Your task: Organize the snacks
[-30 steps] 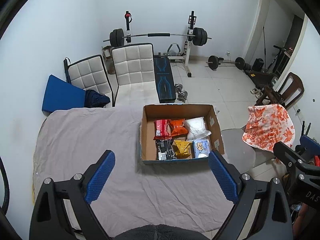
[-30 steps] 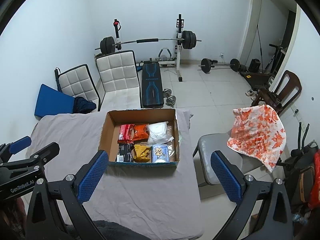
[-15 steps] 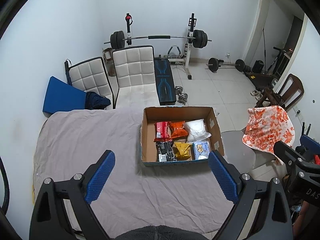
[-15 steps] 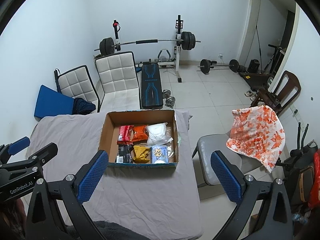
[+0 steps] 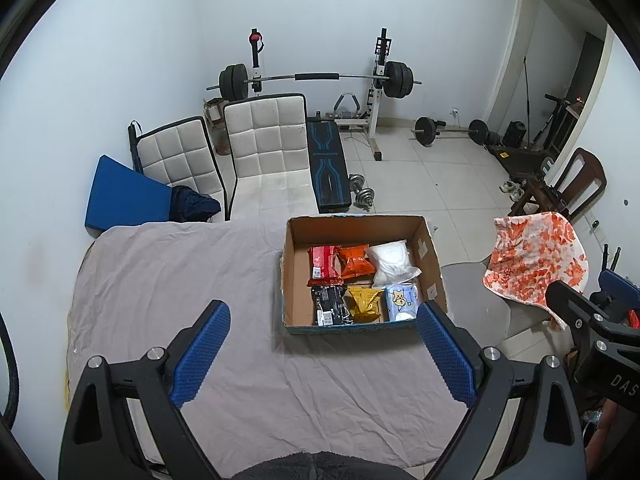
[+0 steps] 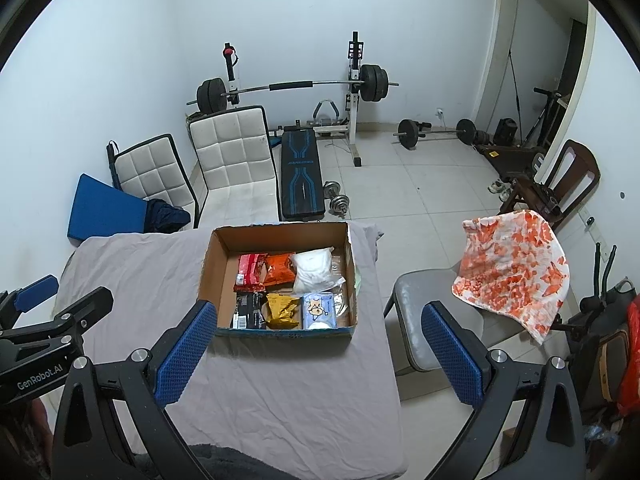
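Your cardboard box [image 5: 362, 326] of snacks [image 5: 362, 276] sits long axis along the surface's [image 5: 180, 272] far edge; left gripper [image 5: 322, 316] and right gripper [image 6: 316, 316] gape wide, empty, unmoved since earlier.

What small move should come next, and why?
Probably lower the right claw toward the cardboard box and go for the yellow packet. Both claws are open and empty above the grey cloth, and every snack is in the box.
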Motion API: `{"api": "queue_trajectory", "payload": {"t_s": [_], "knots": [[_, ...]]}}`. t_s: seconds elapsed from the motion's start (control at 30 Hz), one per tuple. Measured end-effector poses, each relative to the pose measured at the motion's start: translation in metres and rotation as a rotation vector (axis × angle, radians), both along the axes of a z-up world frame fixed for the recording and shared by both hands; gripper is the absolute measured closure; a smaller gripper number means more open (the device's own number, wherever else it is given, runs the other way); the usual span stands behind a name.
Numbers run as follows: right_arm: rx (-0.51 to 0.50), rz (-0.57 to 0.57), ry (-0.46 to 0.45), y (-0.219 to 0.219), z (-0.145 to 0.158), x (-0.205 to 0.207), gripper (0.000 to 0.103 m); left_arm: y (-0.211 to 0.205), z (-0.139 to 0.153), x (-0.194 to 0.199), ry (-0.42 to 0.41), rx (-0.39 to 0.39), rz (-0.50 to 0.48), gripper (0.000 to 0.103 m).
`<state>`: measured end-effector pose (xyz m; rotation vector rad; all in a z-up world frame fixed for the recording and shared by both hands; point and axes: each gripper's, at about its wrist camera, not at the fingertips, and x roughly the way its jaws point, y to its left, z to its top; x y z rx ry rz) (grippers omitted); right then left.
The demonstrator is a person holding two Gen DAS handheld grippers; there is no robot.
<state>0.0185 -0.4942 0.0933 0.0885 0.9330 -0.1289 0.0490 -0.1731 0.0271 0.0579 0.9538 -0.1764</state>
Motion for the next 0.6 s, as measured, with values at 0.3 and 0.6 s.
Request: {"api": "queue_trajectory", "payload": {"t_s": [0.3,0.6], "knots": [[0.000,-0.001,-0.002,-0.0003,0.0009,-0.0003,0.000,0.0031,0.0039,-0.0021,-0.011,-0.008,-0.004,0.007],[0.007,-0.003,0.000,0.0006,0.0035,0.0025,0.000,0.0036,0.0053,-0.0031,-0.021,-0.010,-0.005,0.007]]}}
